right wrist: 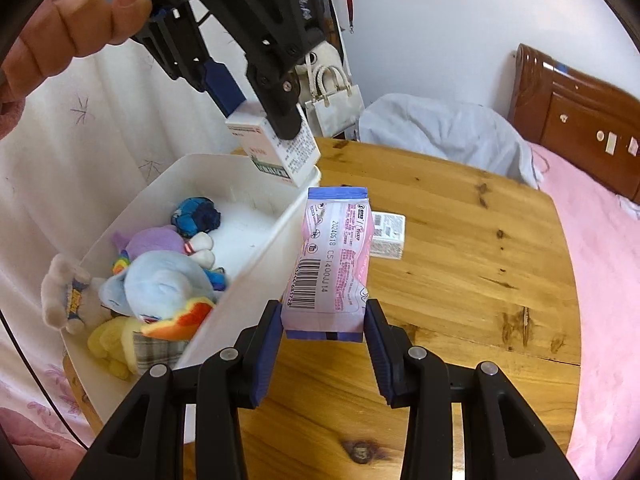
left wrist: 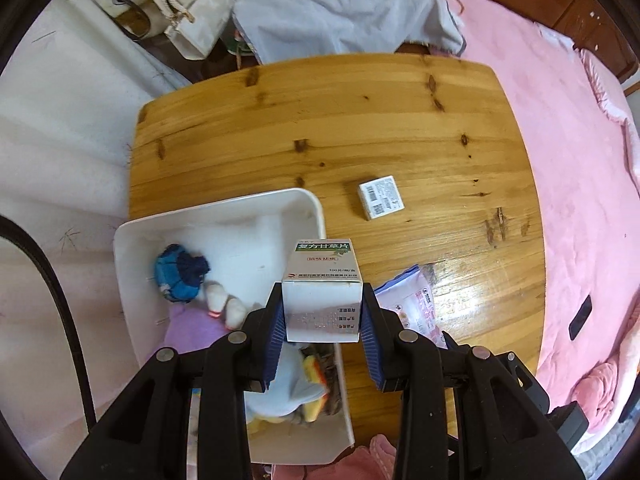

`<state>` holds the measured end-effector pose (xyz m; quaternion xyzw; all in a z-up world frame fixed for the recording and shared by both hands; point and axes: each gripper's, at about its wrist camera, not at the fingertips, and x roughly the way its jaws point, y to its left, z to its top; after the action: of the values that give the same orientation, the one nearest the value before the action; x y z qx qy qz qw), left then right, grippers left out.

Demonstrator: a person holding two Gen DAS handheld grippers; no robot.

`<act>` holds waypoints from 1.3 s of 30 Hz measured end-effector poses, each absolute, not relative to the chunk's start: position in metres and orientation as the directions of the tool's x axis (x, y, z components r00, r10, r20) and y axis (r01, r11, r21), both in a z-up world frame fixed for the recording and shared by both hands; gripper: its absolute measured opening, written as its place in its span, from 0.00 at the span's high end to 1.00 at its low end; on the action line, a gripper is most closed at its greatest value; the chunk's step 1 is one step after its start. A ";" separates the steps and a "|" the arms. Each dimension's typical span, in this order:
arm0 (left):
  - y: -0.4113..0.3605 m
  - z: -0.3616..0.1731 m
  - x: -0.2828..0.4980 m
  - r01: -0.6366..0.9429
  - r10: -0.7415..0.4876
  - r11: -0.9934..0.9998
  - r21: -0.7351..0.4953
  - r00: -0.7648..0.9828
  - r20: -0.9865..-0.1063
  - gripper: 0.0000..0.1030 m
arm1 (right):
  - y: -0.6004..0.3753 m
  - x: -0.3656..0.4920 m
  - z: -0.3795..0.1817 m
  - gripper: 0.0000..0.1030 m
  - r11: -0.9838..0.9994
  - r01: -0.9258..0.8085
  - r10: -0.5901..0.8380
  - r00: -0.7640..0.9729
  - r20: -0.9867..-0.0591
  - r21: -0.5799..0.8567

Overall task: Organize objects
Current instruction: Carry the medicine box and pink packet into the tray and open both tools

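My left gripper (left wrist: 322,312) is shut on a white medicine box with a green label (left wrist: 323,284) and holds it in the air above the right rim of the white bin (left wrist: 216,208). From the right wrist view the box (right wrist: 276,148) hangs over the bin's far corner (right wrist: 208,164). My right gripper (right wrist: 323,320) is shut on a pink tissue pack (right wrist: 334,258), held above the wooden table (right wrist: 460,248) just right of the bin. A small white box (left wrist: 380,197) lies on the table; it also shows in the right wrist view (right wrist: 387,234).
The bin holds several plush toys (right wrist: 160,280) and a blue ball (left wrist: 180,270). A pink bed (left wrist: 580,160) flanks the table's right side. A grey cloth-covered chair (left wrist: 344,8) and a white handbag (left wrist: 196,20) stand beyond the far edge. A white curtain (left wrist: 60,140) is to the left.
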<state>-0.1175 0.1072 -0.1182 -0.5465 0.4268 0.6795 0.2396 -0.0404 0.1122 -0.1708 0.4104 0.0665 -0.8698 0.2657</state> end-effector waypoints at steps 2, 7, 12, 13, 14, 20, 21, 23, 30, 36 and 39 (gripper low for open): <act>0.096 -0.109 -0.121 -0.800 -0.122 -0.512 0.313 -0.294 -0.948 0.64 | 0.106 -0.036 -0.167 0.60 -0.851 0.515 -0.408 -0.527 -0.746 0.102; 0.069 -0.092 -0.134 -0.820 -0.096 -0.484 0.307 -0.299 -0.949 0.64 | 0.085 -0.024 -0.156 0.60 -0.856 0.509 -0.402 -0.537 -0.741 0.095; 0.041 -0.080 -0.150 -0.821 -0.086 -0.484 0.303 -0.300 -0.950 0.64 | 0.063 -0.014 -0.149 0.60 -0.854 0.512 -0.405 -0.533 -0.743 0.098; 0.035 -0.078 -0.155 -0.819 -0.086 -0.487 0.303 -0.301 -0.950 0.64 | 0.060 -0.013 -0.148 0.60 -0.853 0.513 -0.405 -0.532 -0.744 0.098; 0.029 -0.077 -0.159 -0.819 -0.088 -0.486 0.304 -0.300 -0.950 0.64 | 0.055 -0.012 -0.148 0.60 -0.853 0.514 -0.404 -0.530 -0.746 0.097; 0.003 -0.073 -0.178 -0.833 -0.092 -0.466 0.298 -0.289 -0.953 0.63 | 0.030 -0.004 -0.147 0.60 -0.858 0.504 -0.395 -0.525 -0.754 0.098; -0.002 -0.073 -0.181 -0.835 -0.094 -0.464 0.296 -0.286 -0.954 0.63 | 0.026 -0.003 -0.147 0.60 -0.859 0.502 -0.393 -0.525 -0.755 0.099; -0.010 -0.073 -0.188 -0.842 -0.097 -0.454 0.292 -0.279 -0.955 0.63 | 0.018 -0.001 -0.147 0.60 -0.863 0.496 -0.388 -0.524 -0.758 0.100; -0.035 -0.079 -0.204 -0.872 -0.112 -0.403 0.277 -0.253 -0.961 0.63 | -0.011 0.002 -0.153 0.59 -0.873 0.476 -0.377 -0.515 -0.770 0.109; -0.053 -0.084 -0.215 -0.893 -0.123 -0.372 0.255 -0.225 -0.967 0.63 | -0.029 0.000 -0.157 0.59 -0.888 0.442 -0.367 -0.521 -0.771 0.124; -0.060 -0.086 -0.221 -0.900 -0.126 -0.362 0.242 -0.210 -0.969 0.63 | -0.035 -0.001 -0.159 0.58 -0.898 0.419 -0.360 -0.529 -0.768 0.132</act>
<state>-0.2207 -0.0600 -0.0859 -0.5452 0.4707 0.6193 0.3124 -0.0012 -0.0355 -0.1591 0.4309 0.0343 -0.8738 0.2227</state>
